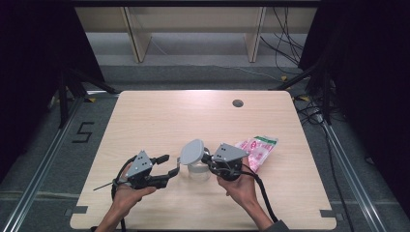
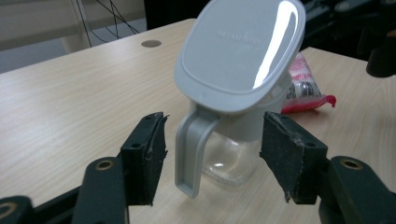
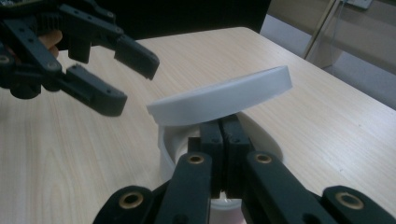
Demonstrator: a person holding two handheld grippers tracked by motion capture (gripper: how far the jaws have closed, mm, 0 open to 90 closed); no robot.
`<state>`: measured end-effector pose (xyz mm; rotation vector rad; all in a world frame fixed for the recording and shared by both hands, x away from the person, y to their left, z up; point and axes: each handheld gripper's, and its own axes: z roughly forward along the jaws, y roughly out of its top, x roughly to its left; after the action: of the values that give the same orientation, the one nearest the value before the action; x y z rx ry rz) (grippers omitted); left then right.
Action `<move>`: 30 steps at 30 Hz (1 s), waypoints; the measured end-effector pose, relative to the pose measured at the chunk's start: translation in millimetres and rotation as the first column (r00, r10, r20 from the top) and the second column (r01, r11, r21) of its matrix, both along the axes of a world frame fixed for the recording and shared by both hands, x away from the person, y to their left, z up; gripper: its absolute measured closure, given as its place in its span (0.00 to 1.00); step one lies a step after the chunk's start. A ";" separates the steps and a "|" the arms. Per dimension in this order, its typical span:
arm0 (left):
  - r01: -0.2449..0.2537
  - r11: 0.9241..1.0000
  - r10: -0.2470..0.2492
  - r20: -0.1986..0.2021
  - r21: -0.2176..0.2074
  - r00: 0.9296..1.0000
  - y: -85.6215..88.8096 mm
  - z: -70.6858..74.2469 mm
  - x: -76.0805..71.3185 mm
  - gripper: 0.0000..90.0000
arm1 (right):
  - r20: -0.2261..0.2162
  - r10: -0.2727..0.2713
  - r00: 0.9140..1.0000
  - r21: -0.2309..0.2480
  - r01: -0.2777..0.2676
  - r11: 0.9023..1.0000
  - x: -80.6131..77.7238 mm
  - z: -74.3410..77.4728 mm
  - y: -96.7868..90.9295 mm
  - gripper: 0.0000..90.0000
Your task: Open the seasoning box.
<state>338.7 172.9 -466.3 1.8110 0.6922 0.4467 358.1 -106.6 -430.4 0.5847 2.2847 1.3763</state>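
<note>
High view: clear pitcher [image 1: 197,169] at table's [image 1: 159,121] near centre, grey lid [image 1: 192,151] tilted up. Your right gripper [image 1: 210,160] pinches its rim, jaws together; left gripper [image 1: 169,166] wide beside handle [image 2: 191,149]. Likely next: grasp that handle.

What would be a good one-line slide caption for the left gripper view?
Open left gripper faces the handle of a clear jug, its grey lid tilted up.

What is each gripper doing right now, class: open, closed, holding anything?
Left gripper: open, empty, jaws either side of the jug's handle.
Right gripper: shut on the rim of the clear jug, under its tilted lid.
</note>
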 end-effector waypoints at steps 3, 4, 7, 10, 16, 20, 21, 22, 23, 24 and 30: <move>-0.016 1.000 0.016 -0.010 0.011 1.000 1.5 -4.6 -1.7 0.41 | 0.002 0.011 1.000 0.004 -0.011 1.000 0.2 2.5 5.3 1.00; -0.016 1.000 0.016 -0.010 0.011 1.000 1.5 -4.6 -1.7 0.39 | 0.002 0.011 1.000 0.004 -0.011 1.000 0.2 2.5 5.3 1.00; -0.027 1.000 0.026 -0.046 -0.008 0.999 1.7 -14.2 -3.0 0.37 | 0.015 0.005 1.000 0.019 -0.006 1.000 -0.9 6.9 13.4 1.00; -0.037 0.999 0.037 -0.057 0.007 0.998 3.4 -17.9 -3.1 0.37 | 0.014 0.019 1.000 0.018 -0.019 1.000 -1.0 9.4 19.3 1.00; -0.054 0.998 0.055 -0.071 0.010 0.996 6.5 -22.4 -3.5 0.36 | 0.022 0.040 0.999 0.020 -0.041 0.999 -2.0 12.0 28.6 1.00; -0.066 0.998 0.066 -0.080 0.003 0.995 6.5 -25.9 -4.0 0.35 | 0.015 0.043 0.999 0.030 -0.043 0.999 -3.9 12.0 36.4 1.00; -0.066 0.998 0.066 -0.080 0.003 0.995 6.5 -25.9 -4.0 0.35 | 0.015 0.043 0.999 0.030 -0.043 0.999 -3.9 12.0 36.4 1.00; -0.073 0.997 0.074 -0.085 0.010 0.994 7.2 -26.3 -4.9 0.35 | 0.004 0.058 0.998 0.040 -0.058 0.998 -3.4 11.6 38.1 1.00; -0.075 0.997 0.075 -0.087 0.010 0.993 7.5 -26.6 -5.2 0.35 | 0.002 0.066 0.998 0.040 -0.066 0.997 -3.3 11.6 38.7 1.00; -0.076 0.997 0.075 -0.087 -0.008 0.993 7.1 -27.6 -5.1 0.35 | 0.006 0.055 0.998 0.036 -0.055 0.998 -3.5 11.6 37.9 0.99; -0.079 0.997 0.078 -0.084 -0.007 0.993 8.6 -28.2 -7.2 0.34 | -0.001 0.015 1.000 0.064 -0.014 0.998 -2.3 17.2 14.6 0.91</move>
<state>331.6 181.5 -494.5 1.8053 0.8244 0.4198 355.8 -92.0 -413.2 0.5903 2.2572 1.4609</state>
